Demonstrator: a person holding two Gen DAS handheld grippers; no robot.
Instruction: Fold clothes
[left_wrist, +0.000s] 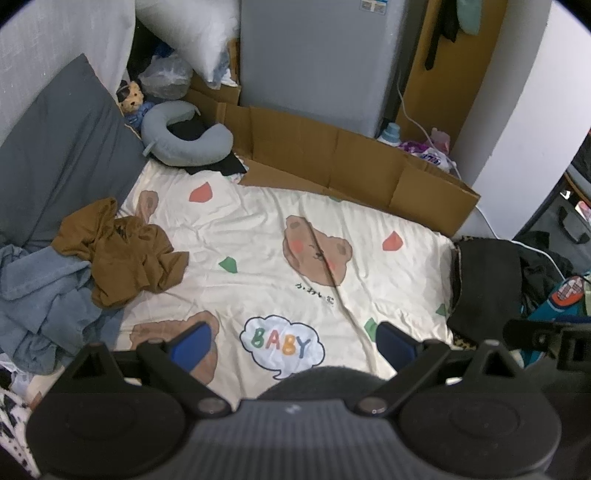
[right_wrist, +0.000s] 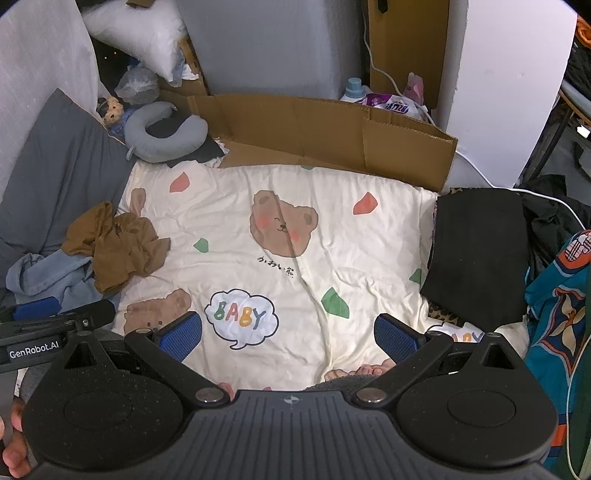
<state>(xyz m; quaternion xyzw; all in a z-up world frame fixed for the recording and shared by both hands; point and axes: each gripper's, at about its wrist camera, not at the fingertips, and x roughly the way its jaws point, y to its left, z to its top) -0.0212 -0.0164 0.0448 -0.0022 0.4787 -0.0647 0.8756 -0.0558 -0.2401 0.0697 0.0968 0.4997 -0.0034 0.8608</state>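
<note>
Clothes are lying crumpled at the left edge of the bed: a brown garment (left_wrist: 122, 254) is resting partly on a blue garment (left_wrist: 40, 295), while a black folded garment (right_wrist: 476, 251) is sitting at the right edge of the bear-print sheet (left_wrist: 266, 229). I am holding my left tongs (left_wrist: 293, 345) and my right tongs (right_wrist: 288, 338) wide open above the sheet, both gripping nothing.

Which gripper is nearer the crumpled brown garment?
Left. The left gripper hovers open over the bedsheet, the brown garment ahead to its left. The right gripper, also open, sits further right, nearer the folded black garment.
</note>
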